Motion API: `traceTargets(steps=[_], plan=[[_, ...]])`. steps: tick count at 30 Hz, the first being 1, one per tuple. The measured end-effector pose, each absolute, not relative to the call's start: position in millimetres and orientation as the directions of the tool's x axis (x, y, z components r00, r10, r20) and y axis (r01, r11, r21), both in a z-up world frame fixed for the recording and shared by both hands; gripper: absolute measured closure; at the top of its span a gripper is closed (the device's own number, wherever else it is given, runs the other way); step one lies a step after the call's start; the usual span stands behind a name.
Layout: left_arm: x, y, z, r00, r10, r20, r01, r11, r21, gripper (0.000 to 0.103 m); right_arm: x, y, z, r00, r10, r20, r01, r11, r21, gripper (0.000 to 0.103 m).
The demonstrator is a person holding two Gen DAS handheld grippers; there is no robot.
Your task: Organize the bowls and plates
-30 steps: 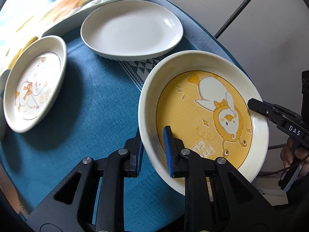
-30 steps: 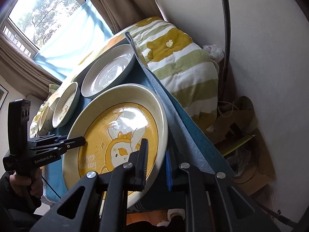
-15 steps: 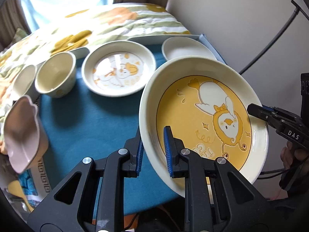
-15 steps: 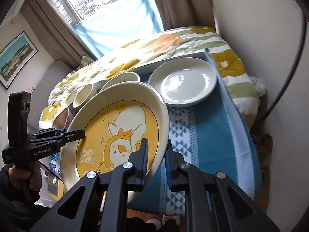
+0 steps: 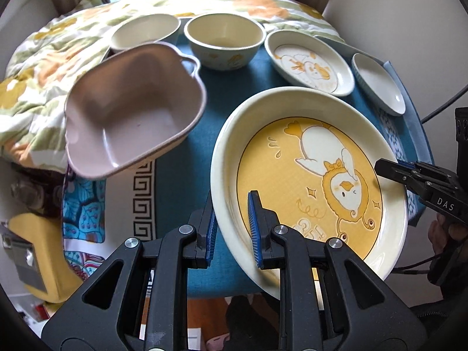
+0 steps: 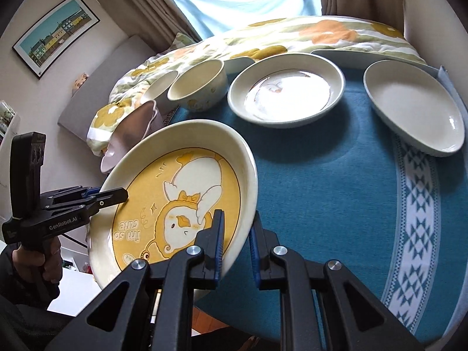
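Note:
A large yellow duck plate is held in the air over the blue tablecloth. My left gripper is shut on its near rim, and my right gripper is shut on the opposite rim of the yellow duck plate. On the cloth stand a small duck plate, a plain white plate, a cream bowl and a second bowl. A pink square bowl sits at the left edge. The small duck plate and white plate also show in the right wrist view.
A flowered quilt lies behind and left of the table. A wall rises at the right. A patterned bag and a yellow object sit below the table's left edge.
Both grippers have swung left with the yellow duck plate. The pink bowl and both cream bowls have come into view, and the white plate has slid to the far right.

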State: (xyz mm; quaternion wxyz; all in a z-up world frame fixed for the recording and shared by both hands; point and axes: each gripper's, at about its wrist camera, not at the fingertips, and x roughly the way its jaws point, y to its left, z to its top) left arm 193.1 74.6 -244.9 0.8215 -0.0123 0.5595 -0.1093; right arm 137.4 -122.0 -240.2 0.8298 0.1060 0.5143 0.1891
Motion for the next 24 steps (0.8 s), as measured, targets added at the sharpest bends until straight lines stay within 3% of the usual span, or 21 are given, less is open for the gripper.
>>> traceTargets(steps=[6,24], plan=[[197,99,-283,0.331,-0.195,-0.923,0.143,0.977,-0.155,0.086,146,-98,-270,0.382,0.419,-0.824,-0.241,0.906,0.349,0.088],[195,100,-292,0.401,-0.164,-0.901,0.168,0.980,-0.104,0.086,147,-94,-280,0.393,0.411,-0.823,-0.212,0.911,0.354,0.088]])
